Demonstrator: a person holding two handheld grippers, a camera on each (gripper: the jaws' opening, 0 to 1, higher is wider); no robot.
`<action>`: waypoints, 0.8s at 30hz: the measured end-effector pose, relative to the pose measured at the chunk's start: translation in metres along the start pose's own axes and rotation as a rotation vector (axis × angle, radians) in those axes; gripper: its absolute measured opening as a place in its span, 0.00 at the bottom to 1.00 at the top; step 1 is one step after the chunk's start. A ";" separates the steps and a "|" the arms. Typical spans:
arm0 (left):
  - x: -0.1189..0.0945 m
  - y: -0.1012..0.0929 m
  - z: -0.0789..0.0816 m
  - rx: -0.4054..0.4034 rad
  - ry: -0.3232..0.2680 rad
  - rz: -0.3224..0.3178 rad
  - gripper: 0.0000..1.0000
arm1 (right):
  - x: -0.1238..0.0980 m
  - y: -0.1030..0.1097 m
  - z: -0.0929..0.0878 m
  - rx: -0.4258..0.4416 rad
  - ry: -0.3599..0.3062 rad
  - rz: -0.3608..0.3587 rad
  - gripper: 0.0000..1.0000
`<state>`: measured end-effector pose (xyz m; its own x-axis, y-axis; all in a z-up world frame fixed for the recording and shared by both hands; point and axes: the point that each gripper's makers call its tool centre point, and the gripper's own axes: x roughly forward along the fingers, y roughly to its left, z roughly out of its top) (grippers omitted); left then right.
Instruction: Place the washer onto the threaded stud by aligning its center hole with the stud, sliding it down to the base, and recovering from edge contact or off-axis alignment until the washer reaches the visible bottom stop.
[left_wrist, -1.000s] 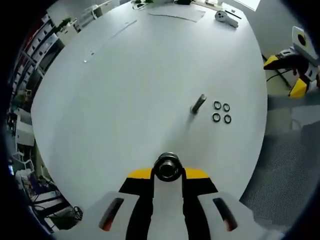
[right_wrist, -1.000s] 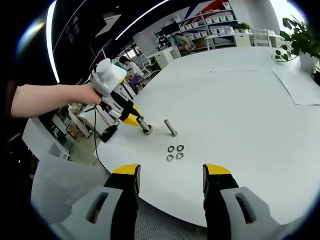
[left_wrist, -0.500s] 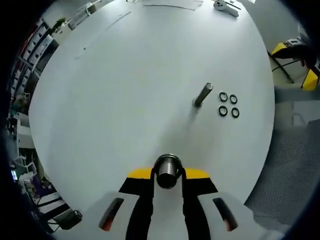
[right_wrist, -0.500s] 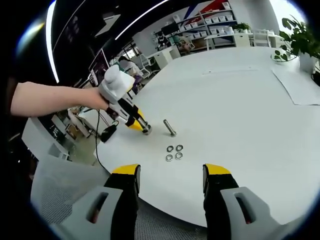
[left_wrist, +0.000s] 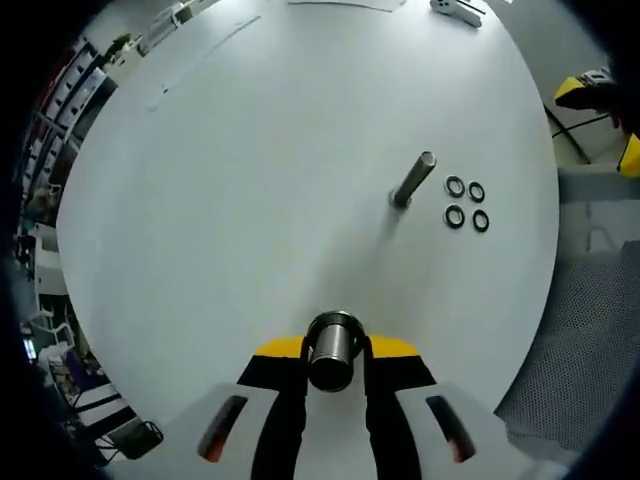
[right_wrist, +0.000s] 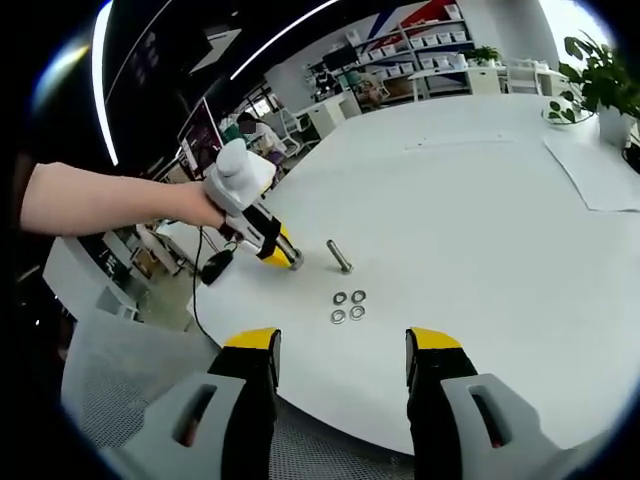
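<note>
Since the earlier frame my left gripper (right_wrist: 290, 260) has tipped lower toward the table (right_wrist: 500, 200), jaws closed on a metal cylinder (left_wrist: 332, 350). Right gripper (right_wrist: 340, 365) hangs open, holding nothing, at the table's near edge. Four washers (left_wrist: 467, 204) lie just beside the stud (left_wrist: 413, 180), untouched. Wide bare white tabletop; shelving beyond.

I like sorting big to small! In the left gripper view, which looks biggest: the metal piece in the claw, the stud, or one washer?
1. Metal piece in the left claw; nearness to the camera may exaggerate it.
2. Stud.
3. One washer; all four look alike.
</note>
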<state>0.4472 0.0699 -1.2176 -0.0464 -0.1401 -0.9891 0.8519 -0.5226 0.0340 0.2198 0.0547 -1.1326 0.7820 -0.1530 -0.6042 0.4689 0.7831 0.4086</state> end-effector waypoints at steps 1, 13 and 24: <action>-0.001 0.000 0.000 -0.006 0.000 -0.002 0.19 | -0.001 0.000 0.000 0.000 0.000 0.000 0.53; -0.004 0.000 -0.003 -0.056 -0.065 0.010 0.24 | 0.000 0.003 0.000 -0.007 0.002 0.006 0.53; -0.031 0.011 -0.008 -0.179 -0.183 0.057 0.25 | 0.003 0.005 -0.001 -0.026 0.012 0.024 0.53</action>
<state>0.4622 0.0751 -1.1877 -0.0757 -0.3234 -0.9432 0.9338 -0.3546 0.0467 0.2247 0.0590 -1.1332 0.7875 -0.1270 -0.6030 0.4392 0.8020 0.4047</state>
